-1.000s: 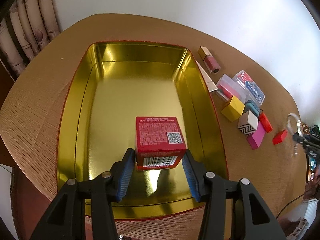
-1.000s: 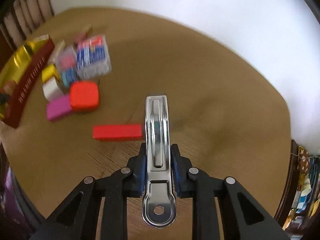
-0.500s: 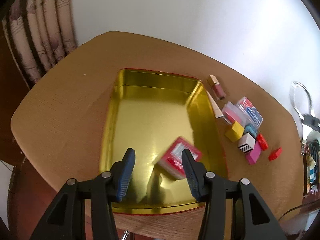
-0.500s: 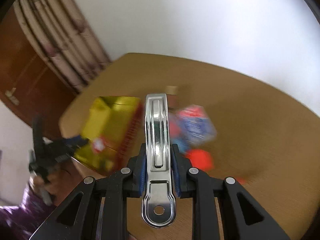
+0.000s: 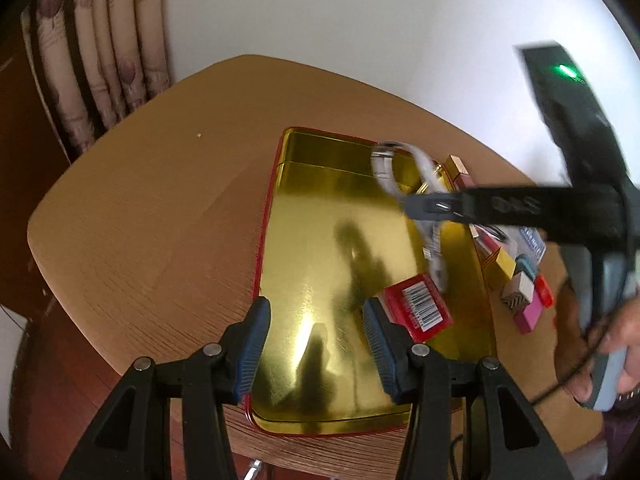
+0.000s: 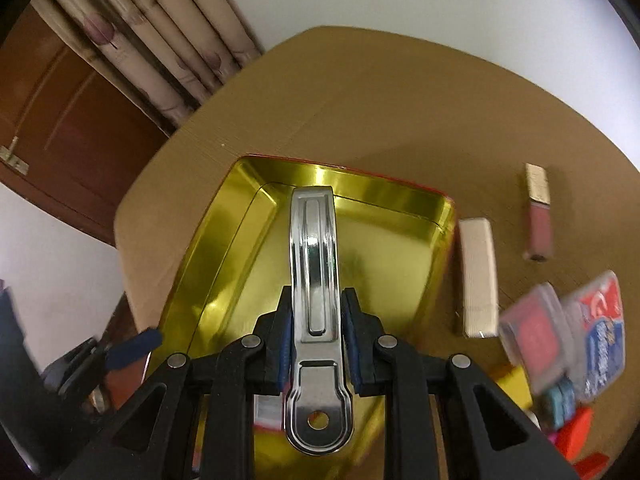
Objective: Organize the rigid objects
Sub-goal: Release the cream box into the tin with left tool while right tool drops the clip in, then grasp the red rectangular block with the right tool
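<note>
Red carton [image 5: 418,307] now lies released on the gold tin's [image 5: 320,152] floor beside your spread, empty left gripper [image 5: 316,346], while your right gripper [image 6: 316,340], pinching the metal clip [image 6: 314,264], has swung over the tin, ready to drop it.

The gold tin tray [image 5: 344,184] is gleaming with a mirror-glossy metal finish, throwing reflections. The silver clip [image 6: 316,280] is shining as polished, ridged metal. The table [image 5: 152,216] is showing matt, fine-grained wood. The red box [image 5: 418,308] is looking like glossy printed card. The curtain [image 6: 160,52] is hanging as soft matt cloth.
</note>
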`<action>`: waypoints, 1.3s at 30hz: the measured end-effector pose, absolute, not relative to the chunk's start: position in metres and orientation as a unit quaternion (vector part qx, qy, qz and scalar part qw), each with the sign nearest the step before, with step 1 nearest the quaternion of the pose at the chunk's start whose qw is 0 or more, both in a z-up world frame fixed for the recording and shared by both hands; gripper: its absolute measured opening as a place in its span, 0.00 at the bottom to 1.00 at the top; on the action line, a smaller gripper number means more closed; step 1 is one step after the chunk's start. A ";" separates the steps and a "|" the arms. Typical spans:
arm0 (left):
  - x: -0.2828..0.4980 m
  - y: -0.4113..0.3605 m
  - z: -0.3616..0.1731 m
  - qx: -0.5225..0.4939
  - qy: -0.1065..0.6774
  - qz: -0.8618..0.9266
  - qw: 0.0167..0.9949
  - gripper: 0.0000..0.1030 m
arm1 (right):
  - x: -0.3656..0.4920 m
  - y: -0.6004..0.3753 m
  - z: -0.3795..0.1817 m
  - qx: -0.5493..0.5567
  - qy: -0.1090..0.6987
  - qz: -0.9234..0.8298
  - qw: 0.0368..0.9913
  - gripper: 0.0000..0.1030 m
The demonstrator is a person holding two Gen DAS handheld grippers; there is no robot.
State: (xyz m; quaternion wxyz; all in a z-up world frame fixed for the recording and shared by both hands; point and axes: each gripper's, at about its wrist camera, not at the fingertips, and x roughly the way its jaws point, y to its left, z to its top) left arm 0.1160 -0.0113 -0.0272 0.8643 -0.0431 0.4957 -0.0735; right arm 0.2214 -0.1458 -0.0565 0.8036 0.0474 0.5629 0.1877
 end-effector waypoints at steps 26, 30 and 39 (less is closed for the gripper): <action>0.098 -0.031 -0.014 -0.013 0.470 -0.078 0.879 0.48 | -0.008 -0.308 0.009 0.057 0.332 -0.028 0.941 0.66; 0.085 -0.048 -0.002 0.004 0.457 -0.093 0.885 0.48 | -0.074 -0.383 -0.027 0.000 0.360 -0.178 0.916 0.70; 0.047 -0.125 0.005 0.056 0.457 -0.166 0.872 0.48 | -0.110 -0.470 -0.079 0.077 0.413 -0.229 0.878 0.70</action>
